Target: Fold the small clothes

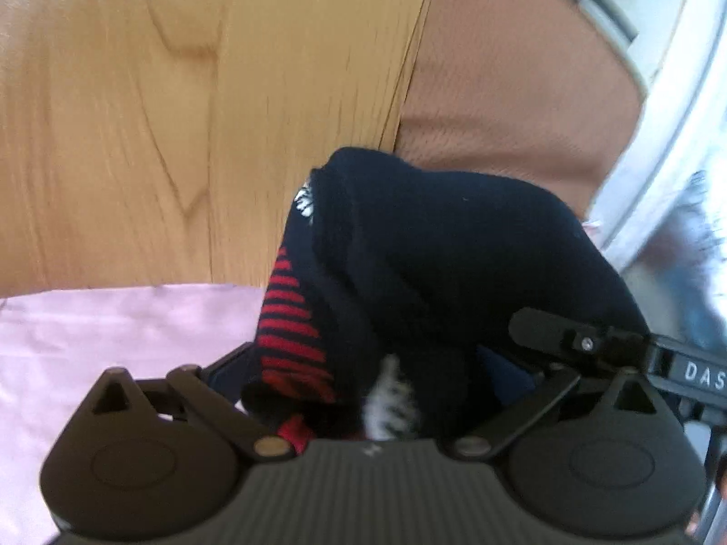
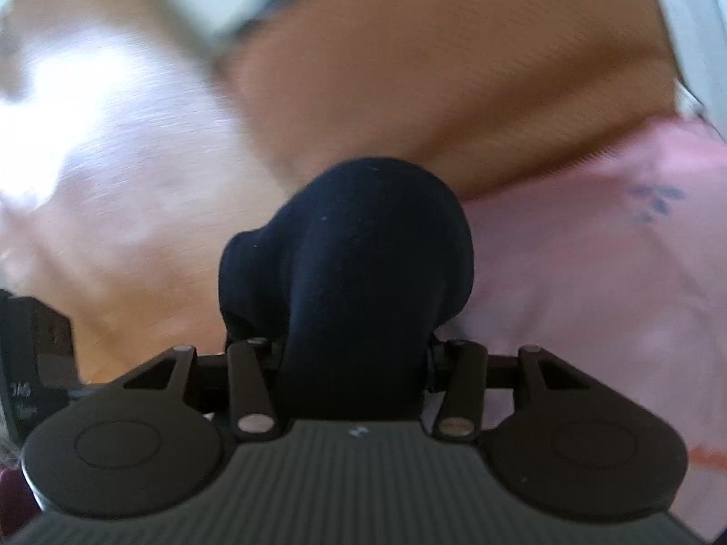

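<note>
Left wrist view: left gripper (image 1: 363,377) has its jaws spread fairly wide w/ a dark navy sock (image 1: 436,254) bunched between them, red-striped band (image 1: 291,318) on the left side and a bit of white pattern near the base; whether the pads actually pinch the cloth I can't tell, since the fabric hides the tips. A second tool's finger comes in from the right edge and touches the same sock, prob. the other gripper. Sock is held up off the wooden table (image 1: 136,113), w/ a pink garment (image 1: 91,340) lying flat below-left and a tan/brown cloth (image 1: 509,91) beyond. Right wrist view is blurry, but the right gripper (image 2: 354,354) is closed down narrow on the navy sock (image 2: 354,250), which bulges forward past the fingertips in a rounded lump; another pink garment (image 2: 590,272) sits to its right, brown cloth (image 2: 431,68) behind. Key relation, as I read it: both claws sit on the same small sock, close together, so its long axis runs roughly from one gripper across to the other rather than hanging down. Neither hand is clearly nearer to a free end; both are at the thing already. Judgement: sock is mid-fold or being carried, not yet laid down. Next move likely needs the two ends brought together or the bundle set onto the table; risk is that the loose-looking left hold lets the striped end slip.
</note>
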